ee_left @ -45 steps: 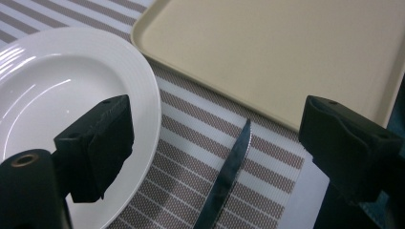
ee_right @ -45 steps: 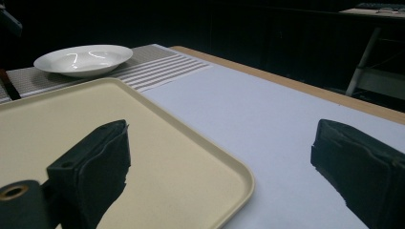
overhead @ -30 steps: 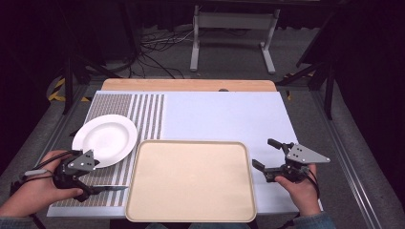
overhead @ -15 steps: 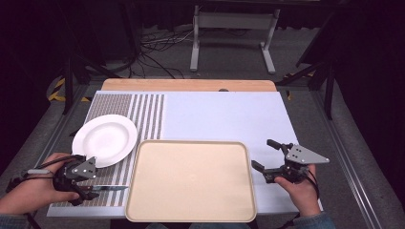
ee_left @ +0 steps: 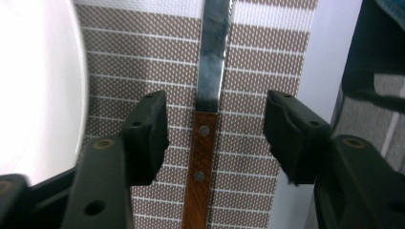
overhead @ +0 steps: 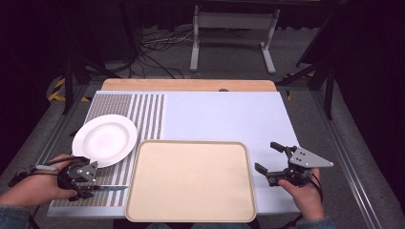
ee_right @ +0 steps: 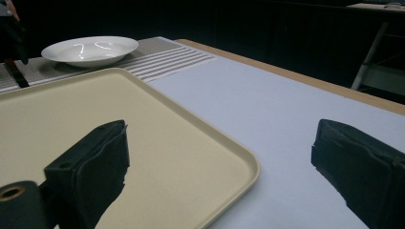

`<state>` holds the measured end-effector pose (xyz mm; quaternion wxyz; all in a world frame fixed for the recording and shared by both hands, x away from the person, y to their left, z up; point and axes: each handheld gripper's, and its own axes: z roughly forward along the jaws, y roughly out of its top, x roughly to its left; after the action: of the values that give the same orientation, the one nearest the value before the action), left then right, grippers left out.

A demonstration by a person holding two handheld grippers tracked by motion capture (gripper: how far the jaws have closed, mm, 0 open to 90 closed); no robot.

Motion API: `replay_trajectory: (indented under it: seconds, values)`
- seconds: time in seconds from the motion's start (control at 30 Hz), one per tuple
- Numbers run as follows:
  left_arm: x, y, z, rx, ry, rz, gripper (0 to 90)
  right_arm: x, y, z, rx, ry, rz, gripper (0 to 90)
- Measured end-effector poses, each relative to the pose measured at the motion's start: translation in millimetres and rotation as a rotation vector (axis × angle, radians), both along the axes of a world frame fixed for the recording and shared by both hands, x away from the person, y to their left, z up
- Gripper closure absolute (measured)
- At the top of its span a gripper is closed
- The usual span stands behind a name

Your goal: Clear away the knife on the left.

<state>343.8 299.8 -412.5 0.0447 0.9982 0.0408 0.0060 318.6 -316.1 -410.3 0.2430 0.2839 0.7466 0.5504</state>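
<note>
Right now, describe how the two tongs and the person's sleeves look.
Both tongs are black, with two blocky, dull black pads each. The right tongs carry a grey three-cornered plate with small dark holes on top; the left tongs carry a smaller grey plate. A dark cable trails from each. The sleeves at the wrists are blue-grey.

Beyond the large beige plastic tray (overhead: 191, 181), the pale blue table surface (overhead: 224, 114) lies open. Left of the tray, a round white plate (overhead: 105, 139) and a wooden-handled knife (ee_left: 203, 148) crowd the striped mat (overhead: 143, 114).
</note>
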Motion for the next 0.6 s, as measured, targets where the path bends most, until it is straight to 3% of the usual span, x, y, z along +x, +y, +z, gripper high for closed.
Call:
replay_trajectory:
  seconds: [0.13,0.3,0.4,0.5,0.53,0.6]
  values:
    - [1.4,-2.0,-6.2,0.070,0.015,-0.005,49.1,-1.9,-1.9,-0.7,0.001,0.005,-0.002,6.1]
    - [2.1,-1.6,-7.4,0.106,0.025,-0.010,58.2,-2.7,-0.7,-0.5,0.005,0.004,0.003,6.1]
    - [4.1,-2.3,-9.6,0.161,0.019,-0.014,62.5,-2.2,-0.5,-2.1,0.012,0.020,0.022,6.1]
    - [6.0,-4.1,-10.4,0.181,0.004,-0.031,67.8,-2.1,-0.2,-2.4,0.017,0.023,0.027,6.3]
    - [5.7,-4.1,-11.7,0.175,0.000,-0.027,73.1,-1.9,-0.3,-2.3,0.022,0.024,0.030,6.4]
    - [6.6,-4.7,-11.8,0.173,0.000,-0.042,74.8,-1.9,-0.4,-2.4,0.024,0.025,0.030,6.4]
